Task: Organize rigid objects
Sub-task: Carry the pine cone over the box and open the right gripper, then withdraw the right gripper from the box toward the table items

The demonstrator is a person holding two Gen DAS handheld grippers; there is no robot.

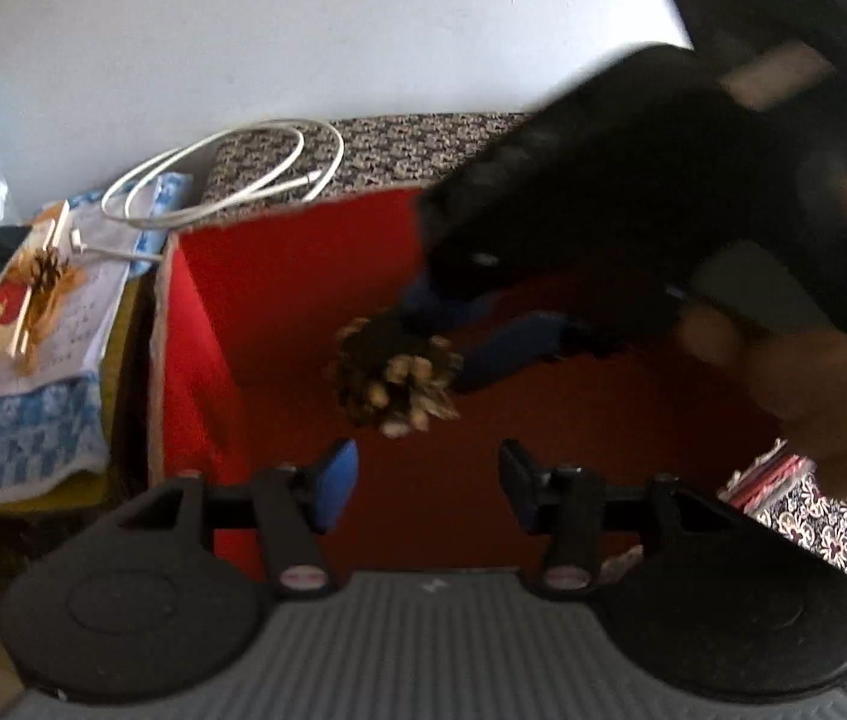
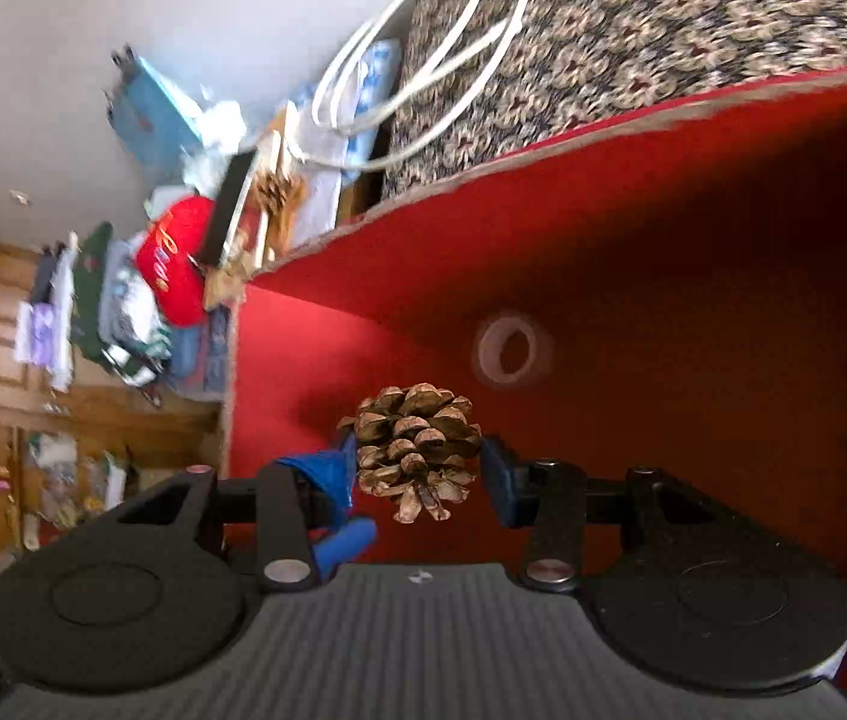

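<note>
My right gripper (image 2: pixel 417 468) is shut on a brown pine cone (image 2: pixel 417 450) and holds it over the inside of a red box (image 2: pixel 693 228). A roll of clear tape (image 2: pixel 510 354) lies on the box floor beyond the cone. In the left wrist view the right gripper (image 1: pixel 423 354) reaches in from the right with the pine cone (image 1: pixel 396 381) above the red box (image 1: pixel 303 276). My left gripper (image 1: pixel 426 480) is open and empty, just in front of the cone.
A white cable (image 1: pixel 225 174) lies coiled on a patterned cloth (image 1: pixel 411 141) behind the box. Left of the box are a framed picture with a second pine cone (image 1: pixel 48 270), papers and a blue cloth (image 1: pixel 15 438). A red cushion (image 2: pixel 174 267) and clutter lie further left.
</note>
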